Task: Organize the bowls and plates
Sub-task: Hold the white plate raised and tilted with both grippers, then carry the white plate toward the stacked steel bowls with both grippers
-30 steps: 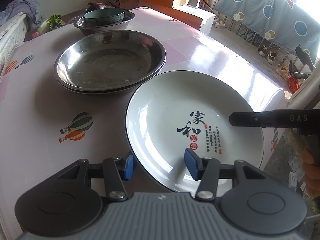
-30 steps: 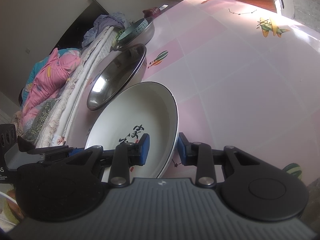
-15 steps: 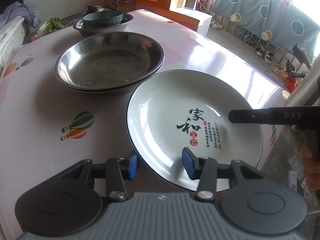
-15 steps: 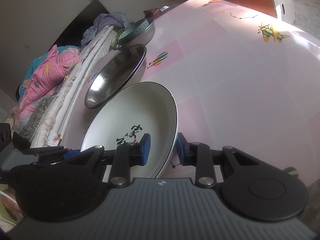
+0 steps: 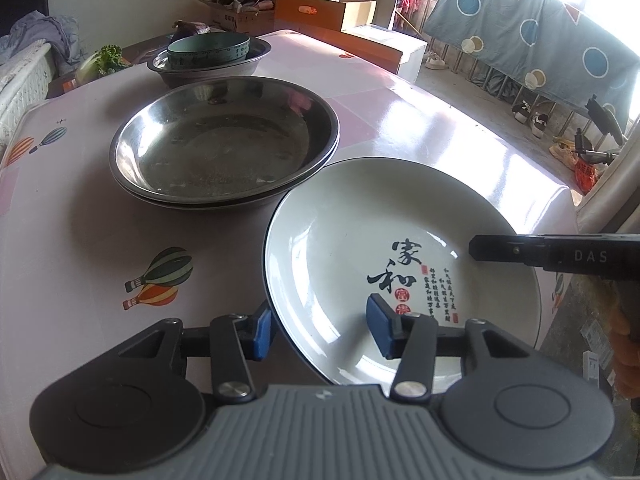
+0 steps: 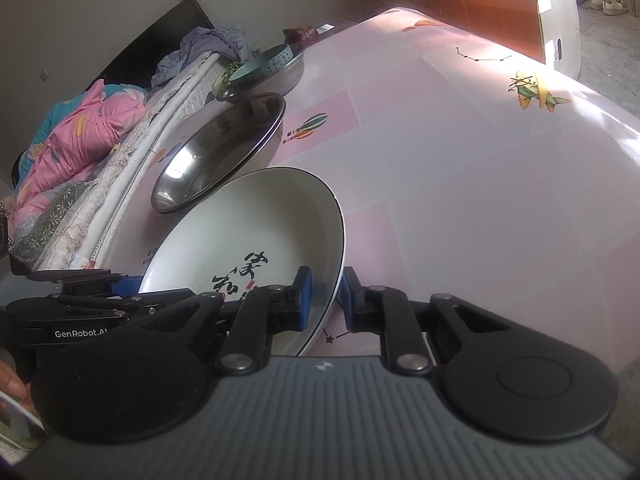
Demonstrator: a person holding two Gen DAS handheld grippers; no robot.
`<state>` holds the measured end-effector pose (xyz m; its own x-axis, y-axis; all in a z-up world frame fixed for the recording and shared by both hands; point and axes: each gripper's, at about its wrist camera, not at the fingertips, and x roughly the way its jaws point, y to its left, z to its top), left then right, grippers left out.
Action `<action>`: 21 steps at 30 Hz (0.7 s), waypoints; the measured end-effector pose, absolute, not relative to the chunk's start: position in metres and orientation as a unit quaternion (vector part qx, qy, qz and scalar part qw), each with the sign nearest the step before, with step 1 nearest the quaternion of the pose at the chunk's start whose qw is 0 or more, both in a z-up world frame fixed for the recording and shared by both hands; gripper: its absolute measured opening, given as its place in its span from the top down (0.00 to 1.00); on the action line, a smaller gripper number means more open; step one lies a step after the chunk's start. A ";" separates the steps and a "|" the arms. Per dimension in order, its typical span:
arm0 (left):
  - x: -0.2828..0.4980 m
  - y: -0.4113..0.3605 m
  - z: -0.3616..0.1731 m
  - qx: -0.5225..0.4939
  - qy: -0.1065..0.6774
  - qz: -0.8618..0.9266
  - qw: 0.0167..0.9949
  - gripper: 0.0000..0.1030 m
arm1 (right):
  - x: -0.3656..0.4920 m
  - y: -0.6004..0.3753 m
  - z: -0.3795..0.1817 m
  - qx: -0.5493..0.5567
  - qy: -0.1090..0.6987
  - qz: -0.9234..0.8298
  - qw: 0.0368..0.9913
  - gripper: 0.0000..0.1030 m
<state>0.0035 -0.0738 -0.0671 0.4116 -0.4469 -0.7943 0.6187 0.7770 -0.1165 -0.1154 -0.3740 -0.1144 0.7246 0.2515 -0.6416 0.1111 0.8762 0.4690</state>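
1. A big white plate (image 5: 400,264) with black writing in the middle sits on the pink tabletop (image 5: 80,248), near the edge closest to the person
2. The plate has a thin dark line around its rim, and some small red marks next to the writing
3. The left tongs (image 5: 320,330) are about half open and are opening a little more. The near-left rim of the plate is between the blue pads (image 5: 262,330), but the pads do not squeeze it
4. The right tongs (image 6: 325,299) are almost shut and are closing. The right rim of the plate is between them, and the two blue pads (image 6: 305,296) sit right against it, one inside the plate and one outside
5. In the left wrist view, a black finger of the right tongs reaches over the right side of the plate
6. Just behind the white plate are two shiny metal plates (image 5: 224,152), one stacked inside the other. The white plate's far rim is just beside them
7. Farther back is a metal bowl (image 5: 208,66) with a green bowl (image 5: 208,50) sitting inside it
8. A hot-air balloon picture (image 5: 158,276) is printed on the tabletop, left of the white plate
9. A bed with a pink blanket (image 6: 80,136) is next to the tabletop in the right wrist view
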 end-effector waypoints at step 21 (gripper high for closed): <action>-0.001 -0.072 -0.066 0.101 0.447 -0.318 0.830 0.50 | -0.118 -0.355 -0.112 0.194 0.359 0.027 0.913 0.82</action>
